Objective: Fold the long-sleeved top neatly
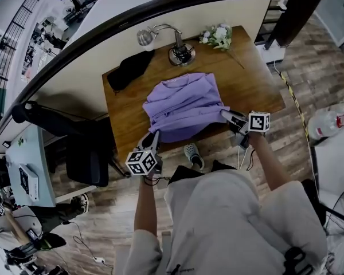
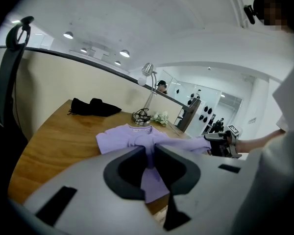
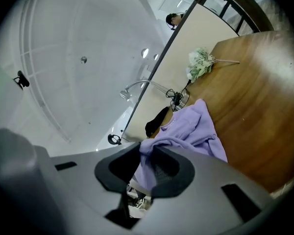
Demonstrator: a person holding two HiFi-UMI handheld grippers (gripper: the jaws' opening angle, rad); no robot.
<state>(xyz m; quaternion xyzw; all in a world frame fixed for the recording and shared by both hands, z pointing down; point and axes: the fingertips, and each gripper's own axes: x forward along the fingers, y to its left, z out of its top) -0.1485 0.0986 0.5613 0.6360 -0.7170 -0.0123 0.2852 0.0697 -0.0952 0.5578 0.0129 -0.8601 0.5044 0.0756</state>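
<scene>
On the desk [image 1: 252, 79], rumpled lilac top [image 1: 186, 105] clamped by left gripper [image 1: 153, 135], right gripper [image 1: 226, 115]

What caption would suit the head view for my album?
Left tongs and right tongs each grip the near edge of a lilac top on a wooden table.

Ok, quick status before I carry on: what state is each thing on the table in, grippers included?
long-sleeved top: rumpled on the table, near part drawn toward both grippers.
left gripper: shut on the top's fabric.
right gripper: shut on the top's fabric.
desk lamp: upright at the back; lit or not, cannot tell.
black cloth: crumpled, back left corner.
flowers: lying flat, back right.
</scene>
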